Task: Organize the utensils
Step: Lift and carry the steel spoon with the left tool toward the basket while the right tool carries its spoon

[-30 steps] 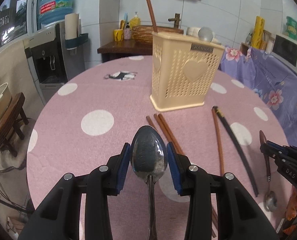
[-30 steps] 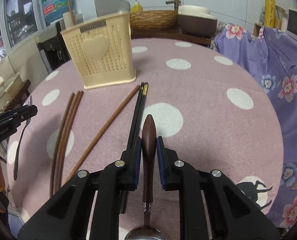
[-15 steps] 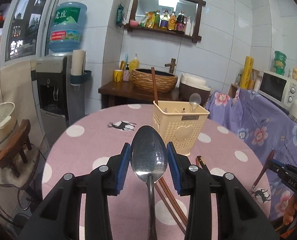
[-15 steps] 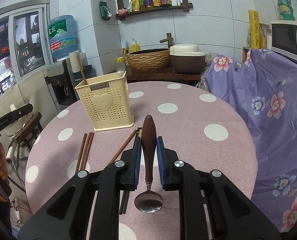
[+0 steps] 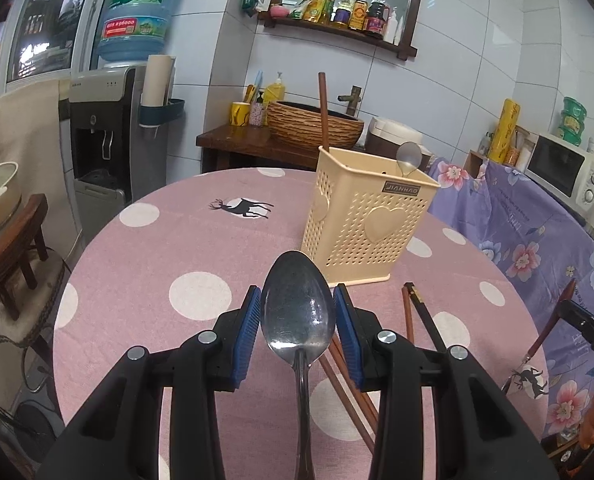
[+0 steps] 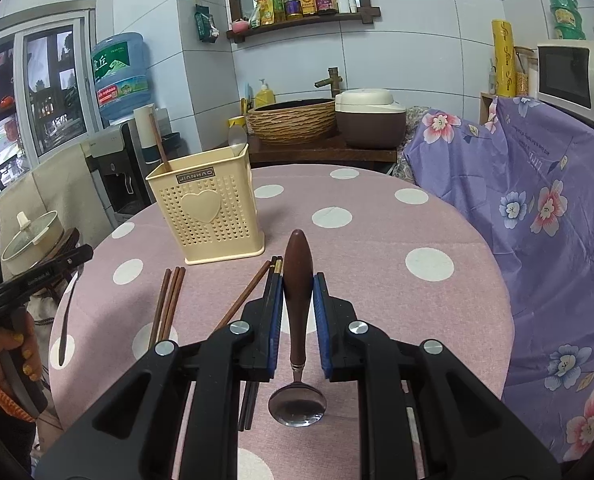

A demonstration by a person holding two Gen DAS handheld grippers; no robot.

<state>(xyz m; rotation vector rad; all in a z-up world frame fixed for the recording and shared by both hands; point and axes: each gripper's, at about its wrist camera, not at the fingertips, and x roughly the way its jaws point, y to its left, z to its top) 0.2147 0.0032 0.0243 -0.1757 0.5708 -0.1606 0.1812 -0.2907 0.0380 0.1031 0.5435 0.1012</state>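
Observation:
My left gripper [image 5: 297, 312] is shut on a steel spoon [image 5: 297, 316], bowl forward, held above the pink dotted table [image 5: 137, 264]. My right gripper [image 6: 299, 300] is shut on a wooden-handled spoon [image 6: 298, 280], handle forward and its steel bowl hanging under the jaws. The cream utensil basket [image 5: 367, 220] stands mid-table, also in the right wrist view [image 6: 207, 212]; it holds a brown stick and a spoon. Brown chopsticks [image 6: 169, 304] and a dark pair [image 6: 271, 280] lie on the cloth in front of it. Each gripper shows at the edge of the other's view.
A purple floral cover [image 6: 537, 200] drapes the furniture to the right of the table. A water dispenser [image 5: 113, 128] stands at the left. A side table with a woven basket [image 5: 313, 124] and a rice cooker [image 6: 369, 116] is behind. A pot [image 6: 33, 236] sits on a stool.
Both grippers have risen from just above the table, each with its spoon, so the basket looks farther and more of the room shows. Both grips are unchanged.

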